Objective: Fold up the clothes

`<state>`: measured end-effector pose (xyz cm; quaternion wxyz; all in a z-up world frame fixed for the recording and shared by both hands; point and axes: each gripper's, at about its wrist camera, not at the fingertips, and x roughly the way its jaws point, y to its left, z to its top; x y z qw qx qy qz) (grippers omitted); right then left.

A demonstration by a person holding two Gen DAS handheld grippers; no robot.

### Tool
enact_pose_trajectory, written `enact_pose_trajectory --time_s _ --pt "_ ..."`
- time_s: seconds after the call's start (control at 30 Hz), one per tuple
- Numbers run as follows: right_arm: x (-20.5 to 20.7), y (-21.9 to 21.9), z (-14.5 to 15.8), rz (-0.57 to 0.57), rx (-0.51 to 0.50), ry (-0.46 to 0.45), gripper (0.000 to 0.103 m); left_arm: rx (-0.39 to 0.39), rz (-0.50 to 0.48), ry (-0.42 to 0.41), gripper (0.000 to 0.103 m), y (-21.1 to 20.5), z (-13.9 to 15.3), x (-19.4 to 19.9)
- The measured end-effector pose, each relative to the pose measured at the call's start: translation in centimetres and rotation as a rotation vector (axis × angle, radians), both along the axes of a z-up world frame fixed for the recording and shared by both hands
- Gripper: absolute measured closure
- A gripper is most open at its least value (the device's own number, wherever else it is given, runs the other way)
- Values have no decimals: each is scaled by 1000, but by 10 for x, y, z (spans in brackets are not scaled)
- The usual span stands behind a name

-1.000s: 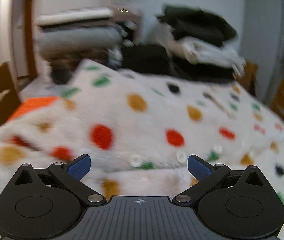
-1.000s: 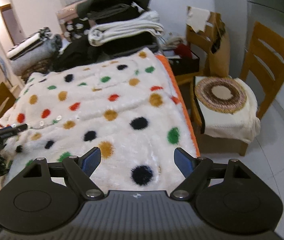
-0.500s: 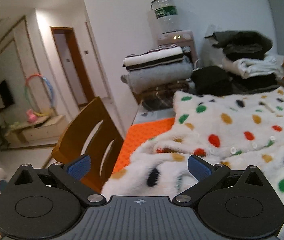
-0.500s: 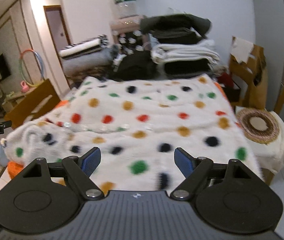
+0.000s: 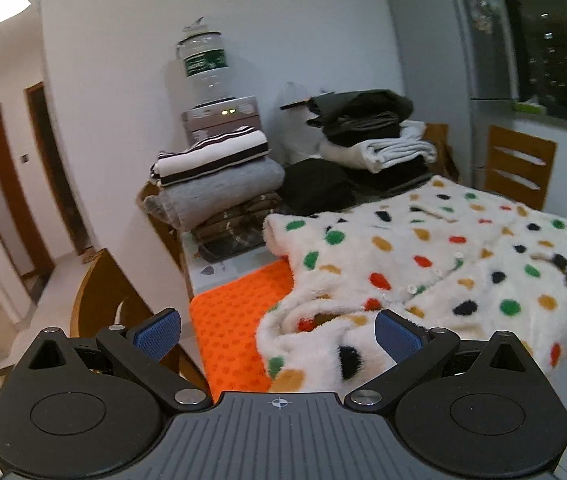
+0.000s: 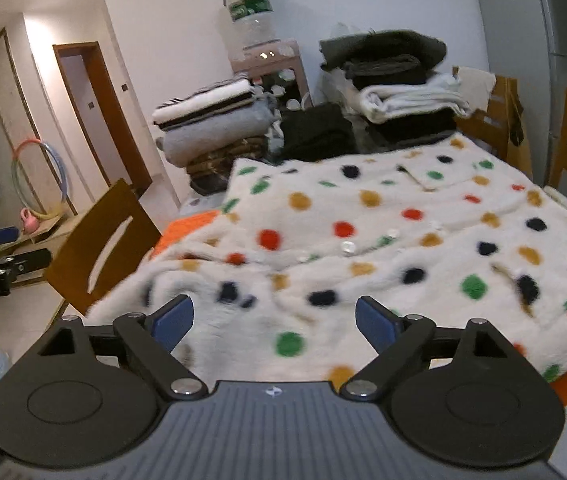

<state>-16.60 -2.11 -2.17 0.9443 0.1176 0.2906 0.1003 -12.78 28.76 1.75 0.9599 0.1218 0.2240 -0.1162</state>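
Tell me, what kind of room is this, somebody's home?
Most likely a home dining area. A water dispenser stands by the wall, wooden chairs ring the table, a fridge fills the corner, and folded clothes are stacked behind a polka-dot fleece garment.

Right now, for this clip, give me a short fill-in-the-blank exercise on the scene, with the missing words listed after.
1. The fluffy polka-dot garment lies spread over an ____ mat.
2. Both the left gripper and the right gripper hold ____ between their jaws.
3. On top of the left-hand stack of folded clothes lies a ____ black-and-white piece.
4. A water bottle with a ____ label stands upside down on the dispenser by the wall.

Missing words: orange; nothing; striped; green
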Motion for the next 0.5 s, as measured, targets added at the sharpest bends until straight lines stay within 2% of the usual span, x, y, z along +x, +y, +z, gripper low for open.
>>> enact_pose_trajectory --time_s 0.13,0.27,0.5 --pt "-6 37 5 -26 6 -38 9 -52 -35 4 0 25 -3 11" --pt "-5 68 6 -27 -12 -31 9 -100 -96 5 0 52 -7 27" --pt "-4 133 4 -137 -41 5 10 -97 -310 6 0 102 -14 77"
